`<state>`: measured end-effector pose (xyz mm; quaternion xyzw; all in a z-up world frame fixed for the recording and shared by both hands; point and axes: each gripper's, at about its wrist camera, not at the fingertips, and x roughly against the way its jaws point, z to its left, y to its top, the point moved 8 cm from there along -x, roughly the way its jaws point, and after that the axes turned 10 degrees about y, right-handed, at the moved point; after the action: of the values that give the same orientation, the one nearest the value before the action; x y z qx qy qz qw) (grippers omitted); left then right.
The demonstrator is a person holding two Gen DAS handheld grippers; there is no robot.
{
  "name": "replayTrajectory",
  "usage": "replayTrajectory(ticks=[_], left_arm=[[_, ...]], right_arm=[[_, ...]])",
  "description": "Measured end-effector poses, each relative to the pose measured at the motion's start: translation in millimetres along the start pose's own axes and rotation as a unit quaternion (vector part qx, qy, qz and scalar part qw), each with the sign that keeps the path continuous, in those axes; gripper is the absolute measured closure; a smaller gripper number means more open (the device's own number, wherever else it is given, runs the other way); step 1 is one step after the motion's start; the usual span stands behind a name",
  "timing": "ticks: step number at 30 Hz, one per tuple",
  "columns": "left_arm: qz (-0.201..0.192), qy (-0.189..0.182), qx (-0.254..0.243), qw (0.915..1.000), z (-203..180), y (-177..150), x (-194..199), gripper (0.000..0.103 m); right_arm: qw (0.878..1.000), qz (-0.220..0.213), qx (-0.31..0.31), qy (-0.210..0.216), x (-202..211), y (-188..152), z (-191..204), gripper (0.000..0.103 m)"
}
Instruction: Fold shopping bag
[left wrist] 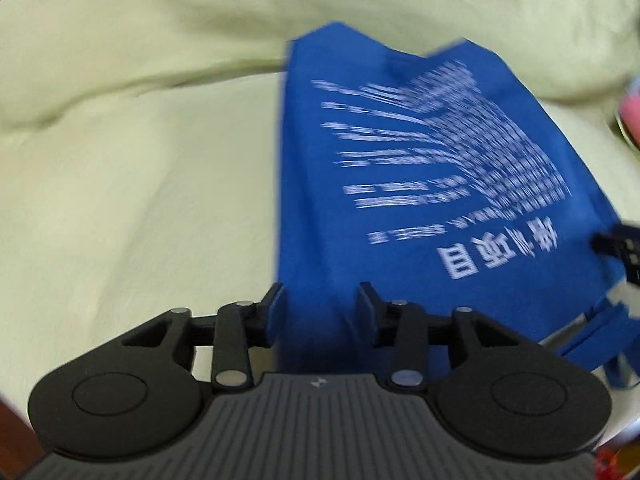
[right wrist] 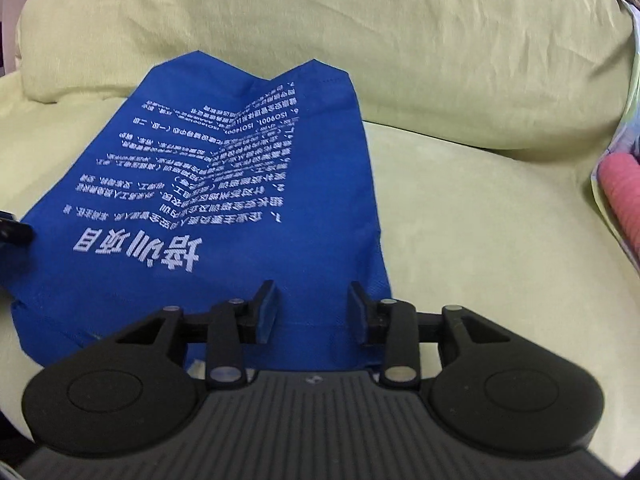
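Blue non-woven fabric shopping bag (right wrist: pixel 224 200) with white print, lying rumpled on a pale green cushioned sofa (right wrist: pixel 480 220).
Likely light, limp, slightly springy; best pinched at the near hem corners. Left gripper (left wrist: pixel 320 308) and right gripper (right wrist: pixel 312 306) both spread apart over that edge, clamping nothing.

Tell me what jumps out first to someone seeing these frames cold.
The blue shopping bag, printed with white text, lies creased on the pale green cushion. Both grippers stand open at its near edge: the left gripper at one corner, the right gripper at the other. Something pink shows at the right edge.
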<state>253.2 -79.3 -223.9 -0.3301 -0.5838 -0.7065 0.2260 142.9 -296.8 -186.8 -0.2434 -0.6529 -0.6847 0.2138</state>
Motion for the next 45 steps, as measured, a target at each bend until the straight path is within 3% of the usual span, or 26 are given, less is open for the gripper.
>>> replayTrajectory(ticks=[2, 3, 6, 9, 12, 16, 18, 19, 20, 21, 23, 26, 30, 31, 33, 34, 35, 37, 40, 42, 45], left_arm=[[0.012, -0.01, 0.06, 0.9981, 17.4, -7.5, 6.1, 0.025], [0.019, -0.022, 0.092, 0.9953, 26.6, -12.5, 9.7, 0.021], [0.055, -0.066, 0.175, 0.9808, 42.6, -24.3, 10.4, 0.019], [0.075, -0.077, 0.198, 0.9743, 48.1, -34.8, 6.8, 0.019], [0.069, -0.092, 0.177, 0.9774, 38.1, -31.2, 9.6, 0.023], [0.058, -0.097, 0.103, 0.9883, 8.5, -25.4, 12.3, 0.048], [0.058, -0.129, 0.094, 0.9855, -4.6, -26.4, 16.4, 0.055], [0.062, -0.152, 0.093, 0.982, -12.2, -26.7, 19.6, 0.062], [0.063, -0.176, 0.087, 0.9784, -19.4, -26.8, 24.7, 0.077], [0.066, -0.197, 0.08, 0.9749, -26.4, -27.4, 30.3, 0.081], [0.074, -0.225, 0.058, 0.9698, -42.2, -29.8, 40.4, 0.08], [0.067, -0.212, 0.035, 0.9743, -46.2, -33.9, 48.8, 0.08], [0.058, -0.198, 0.059, 0.9767, -21.7, -32.5, 56.4, 0.076], [0.054, -0.191, 0.061, 0.9781, -16.6, -30.1, 57.2, 0.075], [0.046, -0.18, 0.066, 0.9803, -5.6, -28.9, 62.0, 0.075], [0.042, -0.177, 0.07, 0.9809, 0.1, -28.3, 66.2, 0.075], [0.04, -0.173, 0.072, 0.9815, 3.4, -27.5, 68.6, 0.074], [0.034, -0.163, 0.068, 0.9837, 6.8, -26.0, 72.9, 0.074], [0.03, -0.154, 0.055, 0.9861, 10.2, -27.5, 78.7, 0.074], [0.029, -0.152, 0.044, 0.987, 10.8, -27.8, 83.4, 0.074], [0.018, -0.153, 0.023, 0.9878, 2.9, -23.8, 92.8, 0.074]], right_arm=[[1.0, -0.006, -0.021, 0.011, 7.7, -1.4, -2.5, 0.051], [1.0, -0.006, -0.026, 0.014, 9.3, -4.8, -2.6, 0.047], [0.999, 0.002, -0.029, 0.012, 16.2, -17.2, -2.9, 0.041], [1.0, 0.004, -0.025, 0.002, 25.1, -24.4, -4.4, 0.039], [1.0, -0.003, -0.002, -0.008, 34.6, -24.9, 1.3, 0.038], [0.998, -0.026, 0.06, 0.016, 52.3, -19.9, 30.8, 0.038], [0.993, -0.031, 0.1, 0.055, 60.2, -21.9, 55.8, 0.038], [0.989, -0.029, 0.122, 0.077, 62.4, -25.3, 68.9, 0.036], [0.984, -0.028, 0.149, 0.093, 63.5, -29.9, 81.3, 0.033], [0.978, -0.028, 0.179, 0.103, 63.7, -35.1, 92.5, 0.032], [0.964, -0.031, 0.248, 0.095, 60.9, -45.5, 111.0, 0.031], [0.948, -0.04, 0.309, 0.07, 50.0, -50.6, 126.4, 0.03], [0.947, -0.04, 0.317, 0.035, 23.1, -42.6, 129.3, 0.03], [0.946, -0.042, 0.318, 0.038, 17.5, -41.3, 131.2, 0.032], [0.944, -0.042, 0.32, 0.062, 9.5, -41.2, 135.2, 0.051], [0.944, -0.036, 0.321, 0.063, 6.3, -41.2, 134.1, 0.081], [0.944, -0.028, 0.322, 0.062, 3.2, -41.1, 132.6, 0.103], [0.945, -0.025, 0.32, 0.066, 9.2, -39.9, 120.0, 0.103], [0.938, -0.014, 0.344, 0.036, 28.8, -45.7, 80.4, 0.103], [0.927, -0.003, 0.376, 0.009, 45.1, -54.5, 40.2, 0.103], [0.898, 0.044, 0.432, -0.075, 64.5, -70.5, -35.6, 0.103]])
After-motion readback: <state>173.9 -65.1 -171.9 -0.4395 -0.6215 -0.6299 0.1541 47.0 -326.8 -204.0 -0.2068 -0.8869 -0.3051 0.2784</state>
